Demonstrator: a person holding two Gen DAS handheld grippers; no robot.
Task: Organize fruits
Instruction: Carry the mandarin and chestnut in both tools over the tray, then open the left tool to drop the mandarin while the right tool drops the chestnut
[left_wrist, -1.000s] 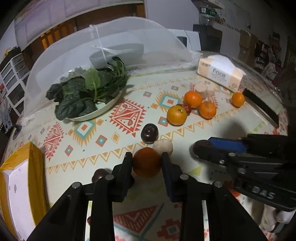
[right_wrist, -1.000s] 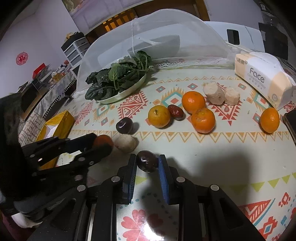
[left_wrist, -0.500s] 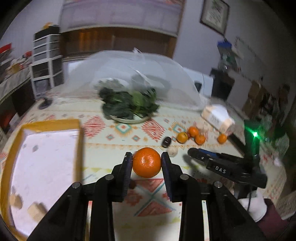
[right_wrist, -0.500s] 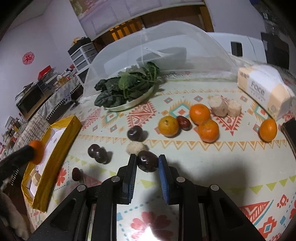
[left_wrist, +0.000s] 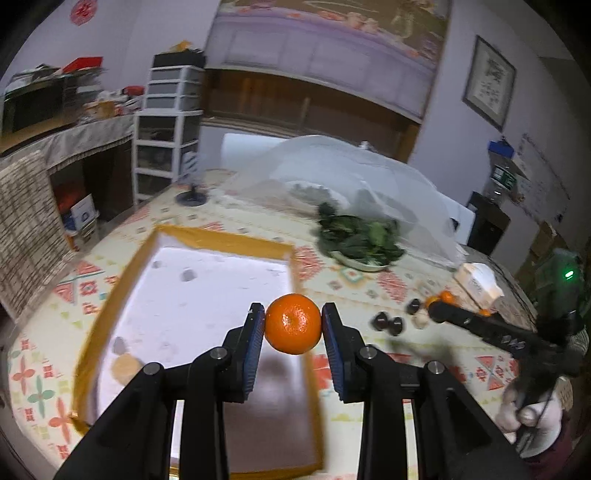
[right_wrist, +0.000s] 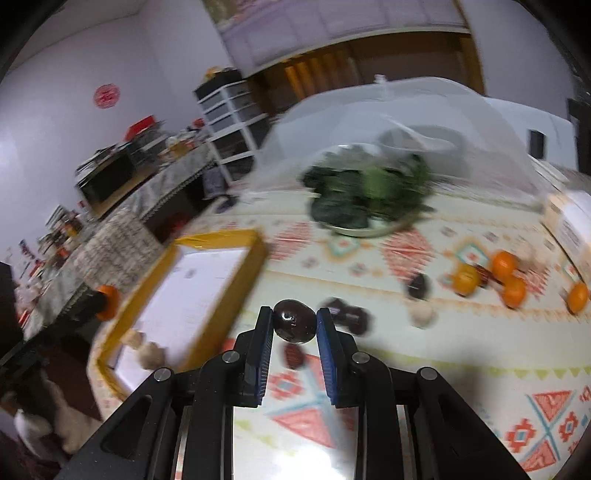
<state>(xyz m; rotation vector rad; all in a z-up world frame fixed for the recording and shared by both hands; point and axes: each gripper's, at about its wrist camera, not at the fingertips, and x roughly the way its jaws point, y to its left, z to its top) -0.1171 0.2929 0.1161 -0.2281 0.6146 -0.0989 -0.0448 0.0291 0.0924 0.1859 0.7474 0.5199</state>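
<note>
Left gripper (left_wrist: 293, 325) clamps a tangerine (left_wrist: 293, 323) above the yellow box (left_wrist: 221, 236); right gripper (right_wrist: 294, 325) clamps a dark plum (right_wrist: 294, 326) above the desk (right_wrist: 461, 369). Lower inside the rim before releasing.

This is a lived-in home, most likely a dining or living room. A table (left_wrist: 369, 291) with a patterned cloth carries a mesh food cover (left_wrist: 354, 173) over dishes and a plate of leafy greens (left_wrist: 360, 240) beside it. White plastic drawer units (left_wrist: 168, 125) stand against the wall, next to a cluttered side counter (right_wrist: 147, 173) with what looks like a microwave (right_wrist: 105, 181), though blur makes that uncertain. A framed picture (left_wrist: 487, 83) and a red paper decoration (right_wrist: 106, 96) hang on the pale walls, and a long wooden cabinet (left_wrist: 306, 107) runs along the back.
</note>
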